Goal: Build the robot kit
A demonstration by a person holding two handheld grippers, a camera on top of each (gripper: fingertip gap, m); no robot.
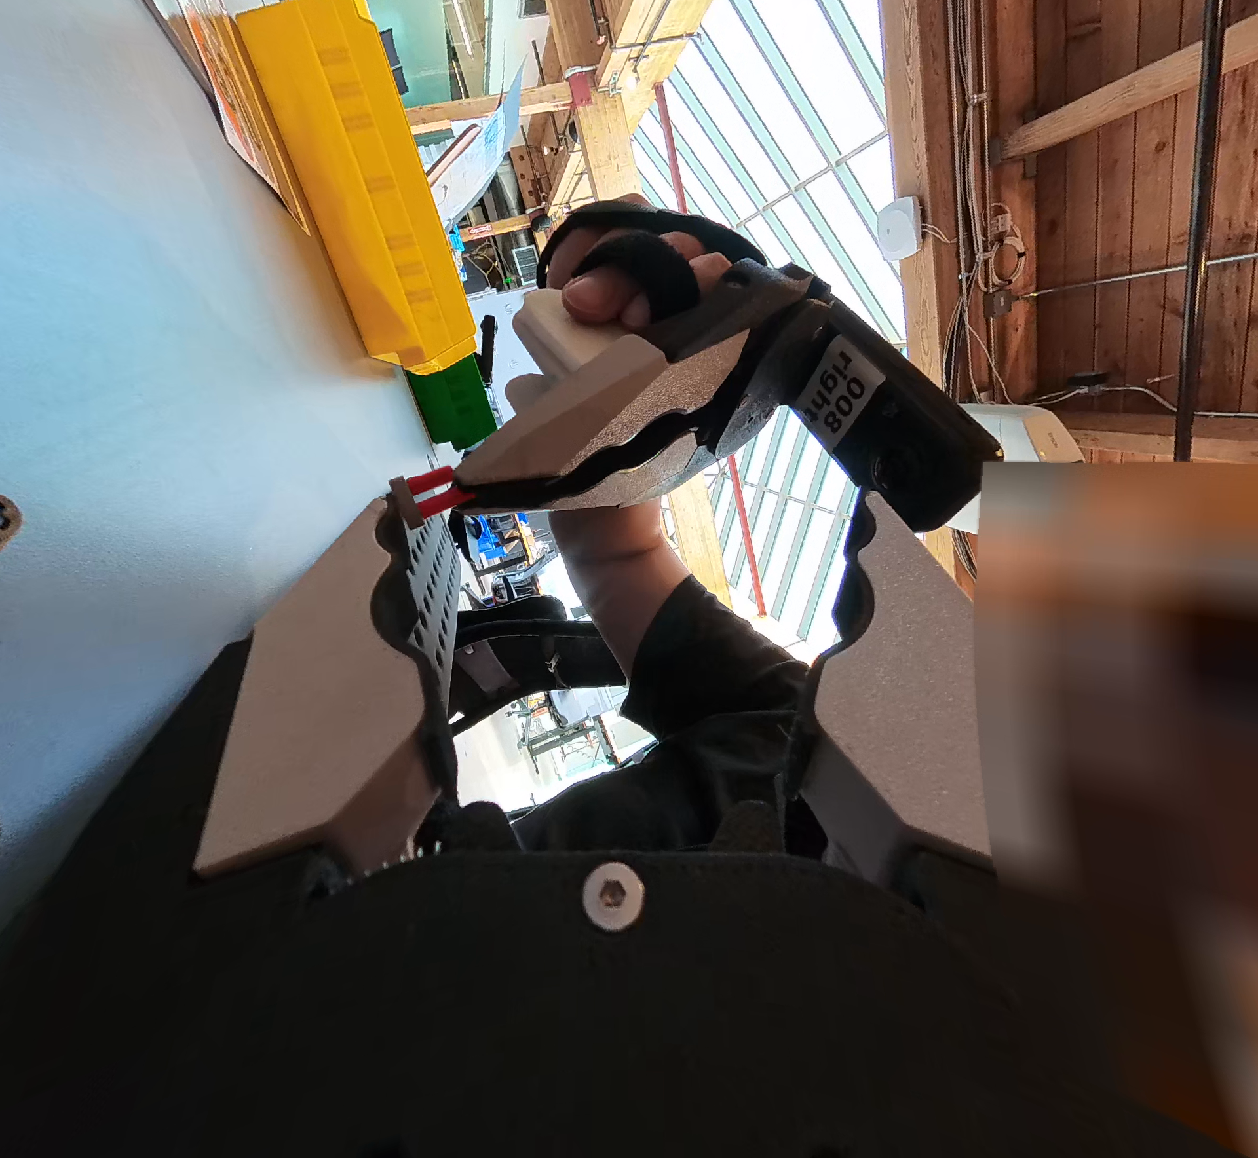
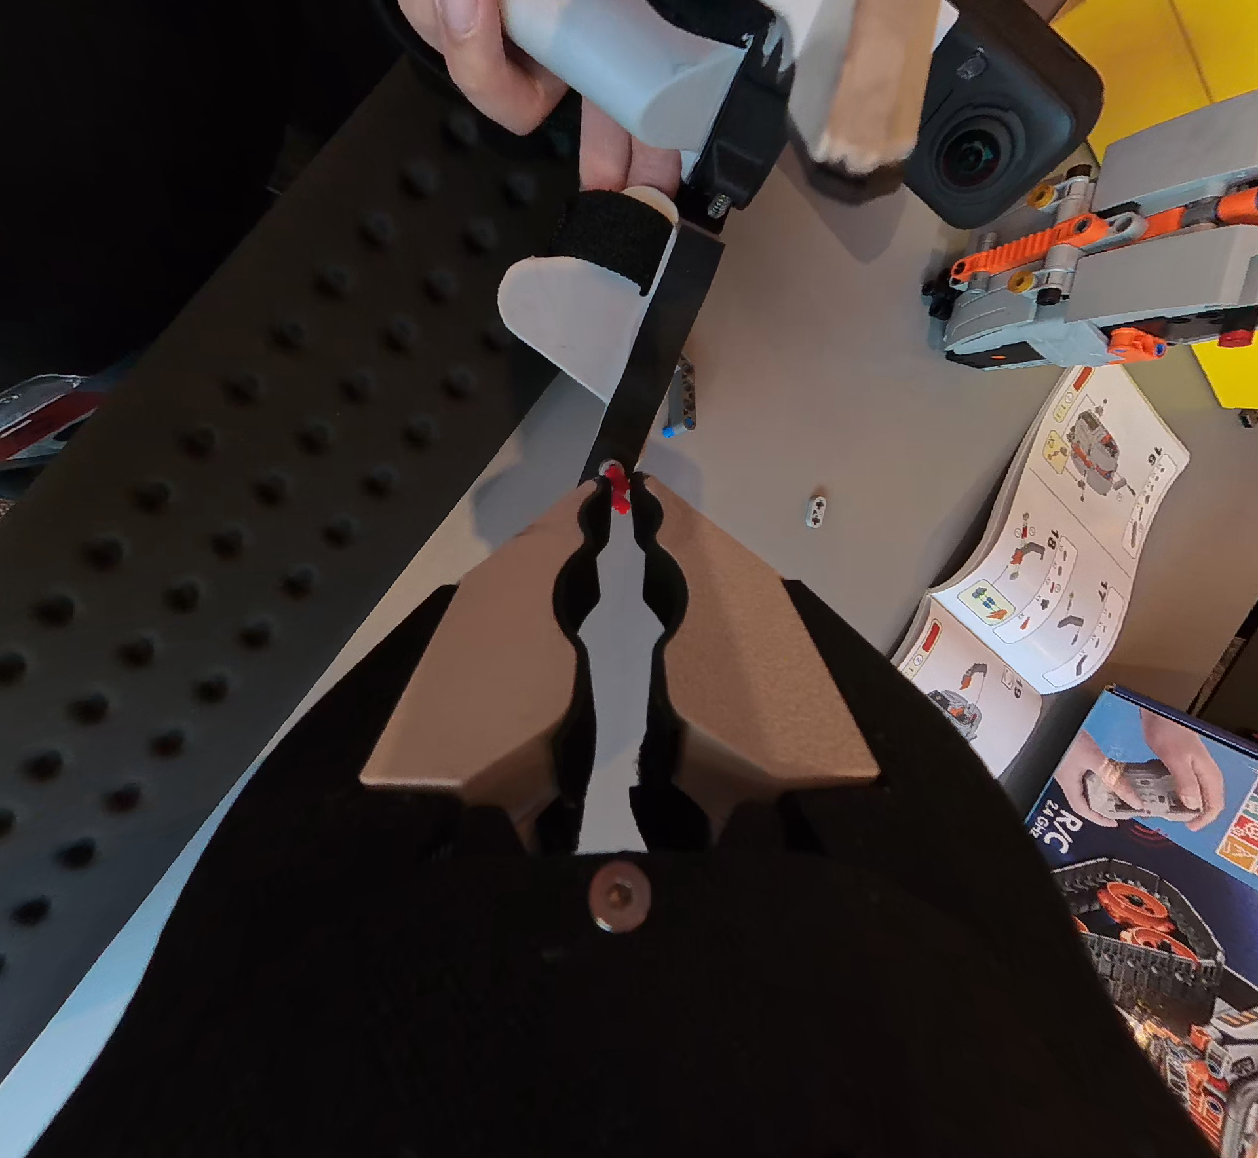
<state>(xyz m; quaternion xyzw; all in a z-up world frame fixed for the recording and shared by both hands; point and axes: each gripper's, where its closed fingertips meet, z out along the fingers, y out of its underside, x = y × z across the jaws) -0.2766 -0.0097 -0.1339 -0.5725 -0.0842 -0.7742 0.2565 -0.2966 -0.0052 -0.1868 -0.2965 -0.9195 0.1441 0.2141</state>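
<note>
The right tool [image 2: 618, 491] pinched a small red plastic peg [image 2: 618, 494] while the left tool [image 1: 616, 588] gaped wide around a black perforated beam [image 1: 430, 588].

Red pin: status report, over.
Right gripper shut on red pin, pin at end of black holed beam. Left gripper jaws apart, beam against one finger. Nothing seen blocking.

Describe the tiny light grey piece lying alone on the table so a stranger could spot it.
Start at the open white instruction booklet on the grey table. Left of its pages lies a small light grey oblong plastic connector, alone on bare tabletop. Unlike the blue-tipped piece nearby, it is all grey.
</note>
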